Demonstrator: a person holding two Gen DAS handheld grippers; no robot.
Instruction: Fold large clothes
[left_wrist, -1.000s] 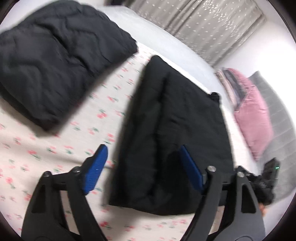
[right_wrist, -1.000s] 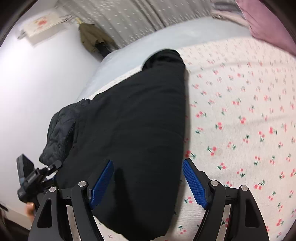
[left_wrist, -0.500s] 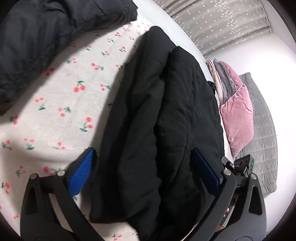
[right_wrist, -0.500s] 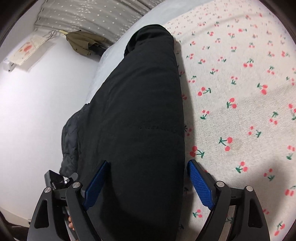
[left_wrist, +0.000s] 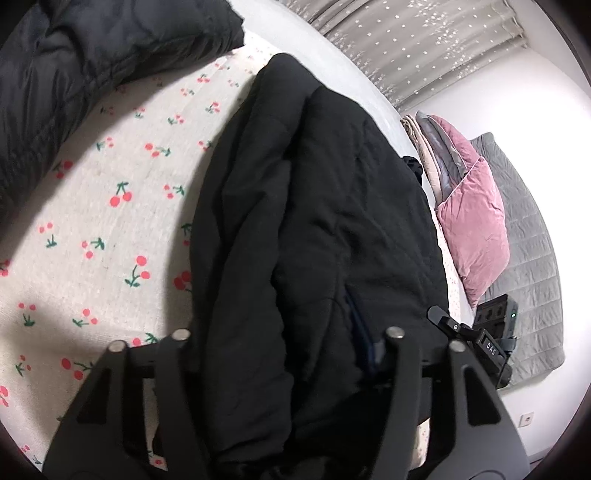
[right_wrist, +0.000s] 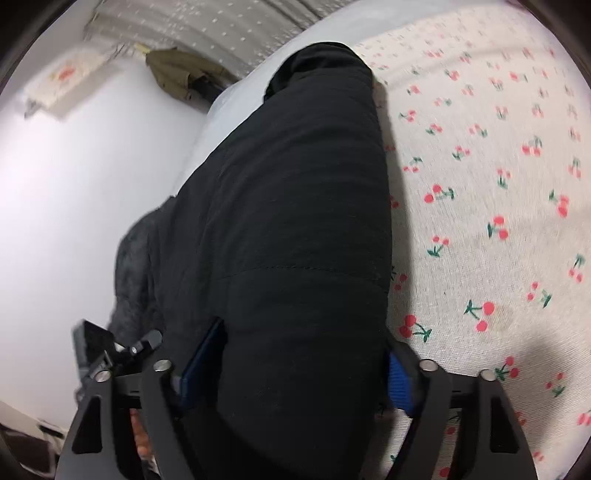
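My left tongs (left_wrist: 280, 354) and right tongs (right_wrist: 291, 363) each straddle the near end of the black coat (left_wrist: 314, 221), which lies lengthwise on the bed (left_wrist: 110, 229) in a long folded strip. Both pairs of jaws are closing with thick padded cloth bulging between them; the blue pads (right_wrist: 399, 380) already sink into it, so I judge both grips are on. To fold well, I should catch every layer, keep the 2 tongs level with each other, then carry the near end toward the far end (right_wrist: 325, 62). Beyond, another dark jacket (left_wrist: 92, 55) lies clear of my path.
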